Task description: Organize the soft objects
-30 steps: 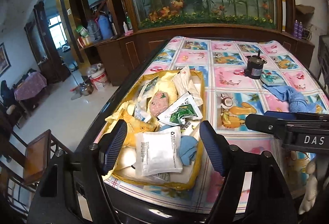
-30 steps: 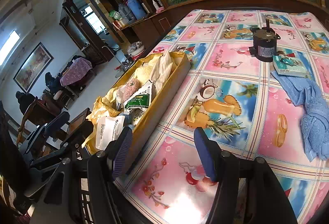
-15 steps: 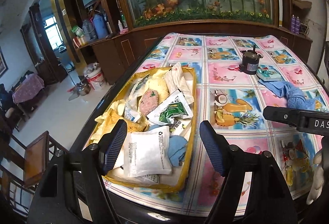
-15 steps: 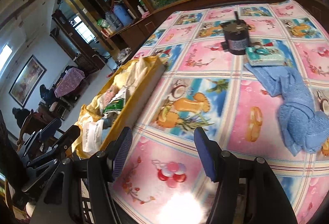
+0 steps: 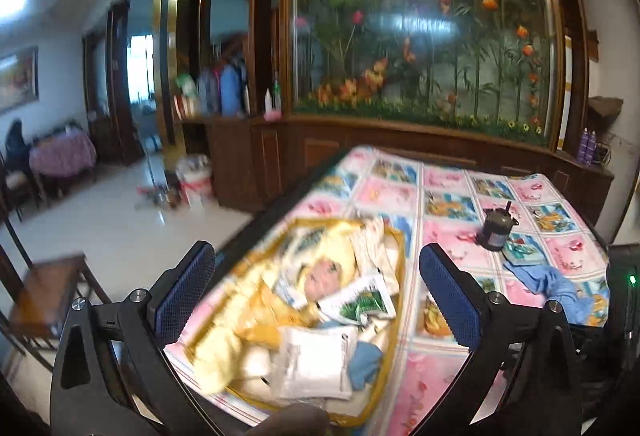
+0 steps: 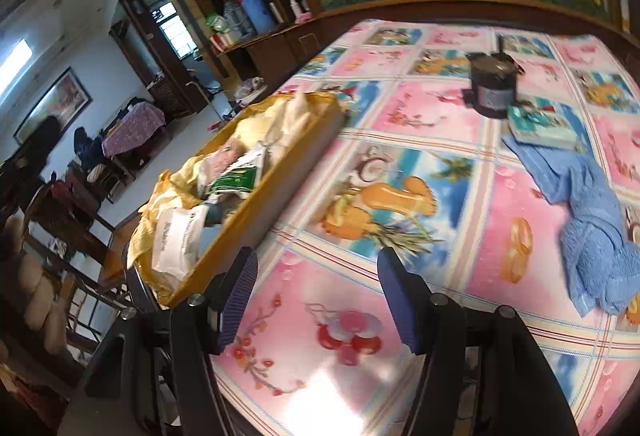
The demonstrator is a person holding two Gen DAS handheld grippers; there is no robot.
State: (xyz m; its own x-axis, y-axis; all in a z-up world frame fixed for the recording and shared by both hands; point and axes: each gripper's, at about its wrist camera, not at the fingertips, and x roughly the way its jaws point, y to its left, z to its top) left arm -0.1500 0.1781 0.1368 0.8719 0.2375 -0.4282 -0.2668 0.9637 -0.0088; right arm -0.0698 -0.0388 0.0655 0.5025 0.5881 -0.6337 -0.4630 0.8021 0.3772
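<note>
A yellow tray point(image 5: 400, 248) point(image 6: 280, 192) on the left of the table holds several soft packets, among them a white pouch point(image 5: 316, 364) point(image 6: 176, 236), a green-and-white sachet point(image 5: 360, 302) point(image 6: 234, 182) and a small blue cloth point(image 5: 364, 362). A crumpled blue towel point(image 6: 592, 232) point(image 5: 552, 286) lies on the table at the right. My left gripper point(image 5: 316, 290) is open and empty, raised above the tray's near end. My right gripper point(image 6: 318, 296) is open and empty over the tablecloth, right of the tray.
A black canister point(image 6: 492, 86) point(image 5: 496, 232) and a teal packet point(image 6: 544, 126) stand beyond the towel. The table carries a pink-and-blue cartoon cloth point(image 6: 400, 116). A wooden cabinet with a flower panel point(image 5: 420, 36) runs behind. Chairs point(image 5: 36, 296) stand at the left.
My left gripper has lifted and tilted up, so the tray sits lower and smaller in its view. My right gripper has shifted slightly. Both stay open and empty.
</note>
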